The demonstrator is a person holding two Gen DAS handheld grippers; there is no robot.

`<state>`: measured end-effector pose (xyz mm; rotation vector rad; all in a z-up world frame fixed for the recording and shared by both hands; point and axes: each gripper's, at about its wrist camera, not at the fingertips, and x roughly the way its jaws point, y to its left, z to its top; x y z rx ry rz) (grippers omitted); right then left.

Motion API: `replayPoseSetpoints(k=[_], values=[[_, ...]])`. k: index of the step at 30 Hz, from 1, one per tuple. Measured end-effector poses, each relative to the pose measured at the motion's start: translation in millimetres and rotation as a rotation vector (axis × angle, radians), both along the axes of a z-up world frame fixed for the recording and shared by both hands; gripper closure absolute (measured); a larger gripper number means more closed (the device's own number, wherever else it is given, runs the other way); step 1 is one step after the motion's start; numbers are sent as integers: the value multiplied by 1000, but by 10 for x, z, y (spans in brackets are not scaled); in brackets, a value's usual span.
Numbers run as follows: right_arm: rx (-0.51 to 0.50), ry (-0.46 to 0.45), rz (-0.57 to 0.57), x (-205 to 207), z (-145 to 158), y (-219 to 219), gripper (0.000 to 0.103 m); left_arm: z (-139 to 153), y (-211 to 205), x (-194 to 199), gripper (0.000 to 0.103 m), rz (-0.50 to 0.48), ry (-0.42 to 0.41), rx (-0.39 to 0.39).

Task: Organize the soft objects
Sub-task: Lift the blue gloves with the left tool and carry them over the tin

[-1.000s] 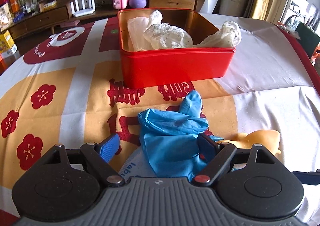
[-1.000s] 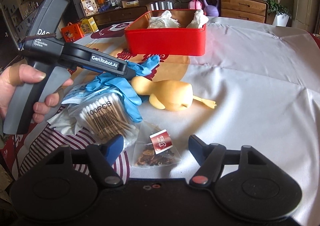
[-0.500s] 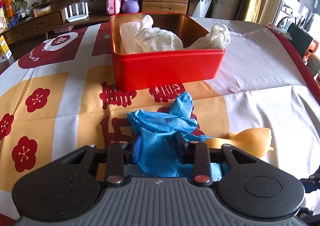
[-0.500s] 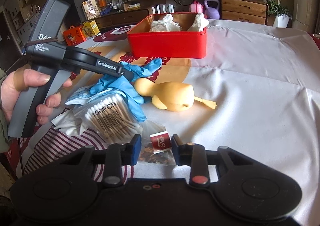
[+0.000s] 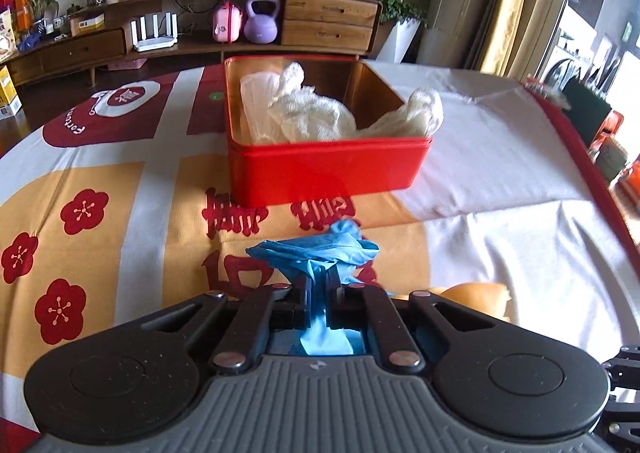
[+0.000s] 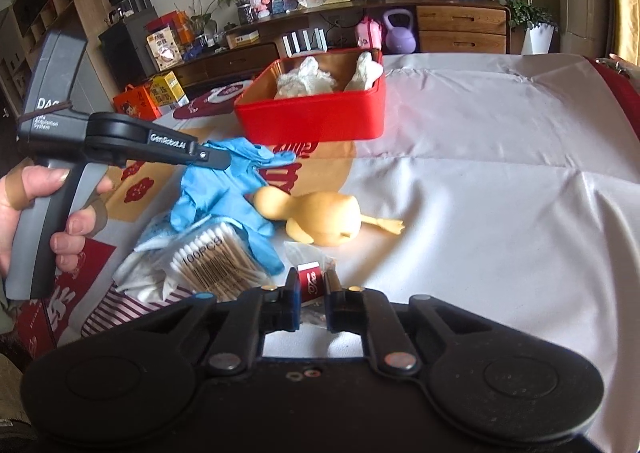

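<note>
Left tongs point(image 5: 318, 293) are pinching the blue glove point(image 5: 316, 253), lifted off the table just short of the red box point(image 5: 328, 173), which lies straight ahead. Right tongs point(image 6: 312, 293) are clamped on a tea bag point(image 6: 310, 279), farther from the box.

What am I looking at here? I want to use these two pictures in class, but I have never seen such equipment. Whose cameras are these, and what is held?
No robot: a person holds a hand-operated gripper in each hand, and each carries a wide-angle camera looking out along its jaws. One picture comes from the left gripper, shut on a blue glove. The other comes from the right gripper, shut on a tea bag; it also shows the left gripper from the side. On the patterned tablecloth lie a yellow rubber duck, a cotton swab pack and a red tin containing white cloths.
</note>
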<state>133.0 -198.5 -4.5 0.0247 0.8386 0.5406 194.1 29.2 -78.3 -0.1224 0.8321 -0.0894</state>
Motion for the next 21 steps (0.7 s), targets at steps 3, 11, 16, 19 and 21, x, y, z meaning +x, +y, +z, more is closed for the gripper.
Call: replayPoseSetpoints(k=[3,11,16,19,21], values=[[21,-11,-14,-7,125,-44,92,128,32,-63,98,0,-21,-20],[25,-47,-21,-40,340,-100,92,314,125,-145,98,-14,-29,-57],[28,-27,-19,-38,265,-88,92,246,165,-72,97,-3,-1,-65],[34,-22,-14,5,240,-69,92,185,157,6,87,3,15,-59],[37,-18,-11,34,213,-72,92,132,162,76,49,7,33,-73]])
